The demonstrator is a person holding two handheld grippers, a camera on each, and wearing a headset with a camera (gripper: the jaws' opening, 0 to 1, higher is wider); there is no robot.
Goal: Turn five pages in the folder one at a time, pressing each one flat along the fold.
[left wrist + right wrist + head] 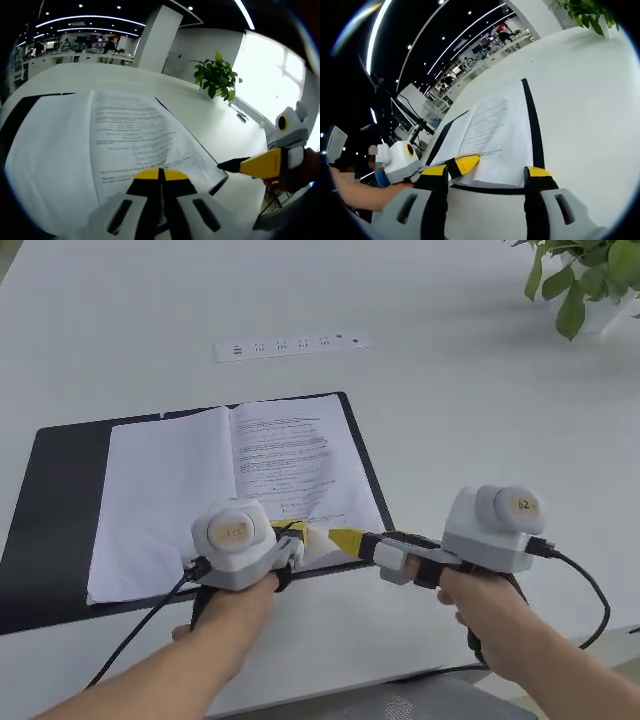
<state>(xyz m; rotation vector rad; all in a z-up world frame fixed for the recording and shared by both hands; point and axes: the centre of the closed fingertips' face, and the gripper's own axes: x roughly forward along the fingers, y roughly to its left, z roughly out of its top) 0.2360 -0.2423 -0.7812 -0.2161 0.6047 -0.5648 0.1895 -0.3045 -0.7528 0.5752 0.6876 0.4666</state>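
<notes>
We see a white table [470, 390] with a power strip [292, 344] near its far edge and a leafy plant [580, 275] at its far right corner. Beyond stand a white pillar [156, 40], curved ceiling strip lights [90, 21] and a bright window [265, 75].

L gripper [160, 173]: jaws pressed together, yellow tips touching. L hand [233, 608] wraps the grip from below, right behind the jaws. L forearm [150, 680] runs back and to the left of them. R gripper [487, 172]: jaws spread wide apart and aimed sideways at the L jaws. In head view, tips of both grippers sit near each other; contact can't be told. R hand [480, 602] is behind its jaws, R forearm [570, 670] trailing back to the right.
</notes>
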